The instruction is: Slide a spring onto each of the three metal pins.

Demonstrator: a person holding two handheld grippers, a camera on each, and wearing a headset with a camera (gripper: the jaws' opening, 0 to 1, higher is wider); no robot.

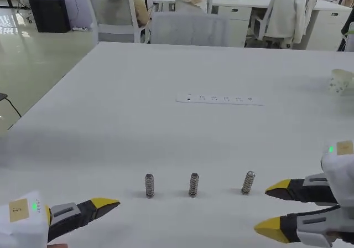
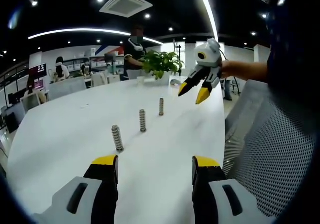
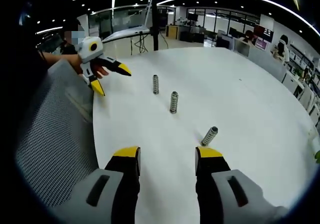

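I hold both tools low over the white counter (image 1: pixel 110 93), one at each end of the row, so each can reach its own end without crossing the other. My left gripper (image 2: pixel 155 161) sits at 8 o'clock from the row, its black, yellow-tipped jaws released with nothing between them. My right gripper (image 1: pixel 272 207) sits at 4 o'clock, jaws likewise spread and empty, tips pointing toward 9 o'clock at the nearest coil.

The three grey steel coil springs stand in a line across the near part of the counter, apart from one another: the left spring (image 1: pixel 149 185), the middle spring (image 1: pixel 193 185) and the right spring (image 1: pixel 248 182). Each stands on end, which I judge only a pin inside would allow. The metal pins themselves are hidden within the coils. The left and middle springs are upright. The right one leans, its top toward 1 o'clock, and the lean is plainest in the right gripper view.

The task looks all but done to me. My open right jaws are well placed to reseat that leaning spring if it is not fully down. A careless push there could tip it off.

A long white power strip (image 1: pixel 218 99) lies at 12 o'clock from the row, well clear of the work.
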